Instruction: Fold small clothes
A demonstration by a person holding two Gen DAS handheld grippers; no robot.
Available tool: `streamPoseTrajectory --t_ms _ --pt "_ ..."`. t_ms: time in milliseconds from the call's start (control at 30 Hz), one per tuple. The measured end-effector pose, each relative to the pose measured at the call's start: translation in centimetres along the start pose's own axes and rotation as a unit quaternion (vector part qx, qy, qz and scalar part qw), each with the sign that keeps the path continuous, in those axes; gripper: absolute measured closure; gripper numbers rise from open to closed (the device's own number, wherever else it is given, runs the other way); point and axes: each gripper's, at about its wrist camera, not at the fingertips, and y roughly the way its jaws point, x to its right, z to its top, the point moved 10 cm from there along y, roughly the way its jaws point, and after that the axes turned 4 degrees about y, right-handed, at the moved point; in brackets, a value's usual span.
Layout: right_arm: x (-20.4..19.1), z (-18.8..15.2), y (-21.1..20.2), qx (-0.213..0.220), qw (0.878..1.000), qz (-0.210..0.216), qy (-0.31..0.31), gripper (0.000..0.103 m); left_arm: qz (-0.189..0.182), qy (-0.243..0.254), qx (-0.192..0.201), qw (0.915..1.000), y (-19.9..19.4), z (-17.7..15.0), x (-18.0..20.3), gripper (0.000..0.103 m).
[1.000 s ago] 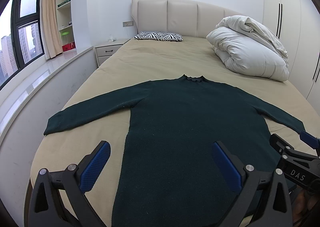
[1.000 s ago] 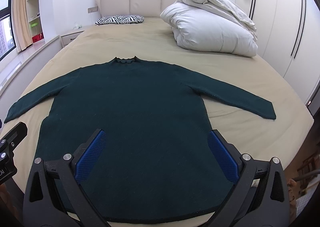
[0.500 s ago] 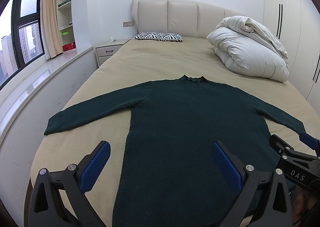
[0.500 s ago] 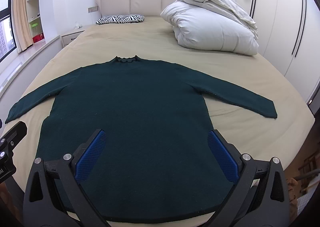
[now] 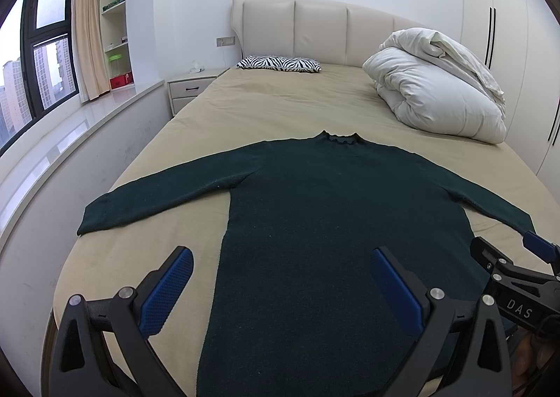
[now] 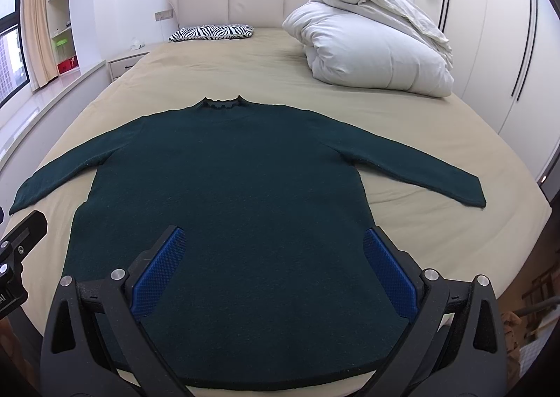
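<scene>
A dark green long-sleeved sweater (image 5: 325, 208) lies flat on the beige bed (image 5: 273, 110), collar away from me and both sleeves spread out; it also shows in the right wrist view (image 6: 231, 187). My left gripper (image 5: 280, 267) is open and empty, hovering above the sweater's lower left part. My right gripper (image 6: 273, 250) is open and empty above the sweater's lower middle, near the hem. The right gripper also shows at the right edge of the left wrist view (image 5: 507, 250).
A folded white duvet (image 5: 437, 92) lies at the bed's far right, a zebra-striped pillow (image 5: 278, 63) by the headboard. A nightstand (image 5: 189, 90), a window ledge and shelves stand to the left, wardrobe doors (image 6: 490, 29) to the right.
Both grippers have drifted back slightly; the sweater has not moved and both stay open.
</scene>
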Motion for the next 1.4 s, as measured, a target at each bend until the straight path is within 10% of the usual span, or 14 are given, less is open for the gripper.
streamPoseTrajectory --t_ms 1133,1400 --pt "-0.4 -0.6 0.9 -0.012 1.0 0.005 -0.003 0.0 -0.002 0.001 -0.008 1.0 0.9 -0.6 -0.5 0.0" --pt "5.4 -0.4 4.1 -0.048 0.996 0.031 0.063 0.0 -0.005 0.005 -0.034 0.9994 2.9 -1.6 -0.1 0.0"
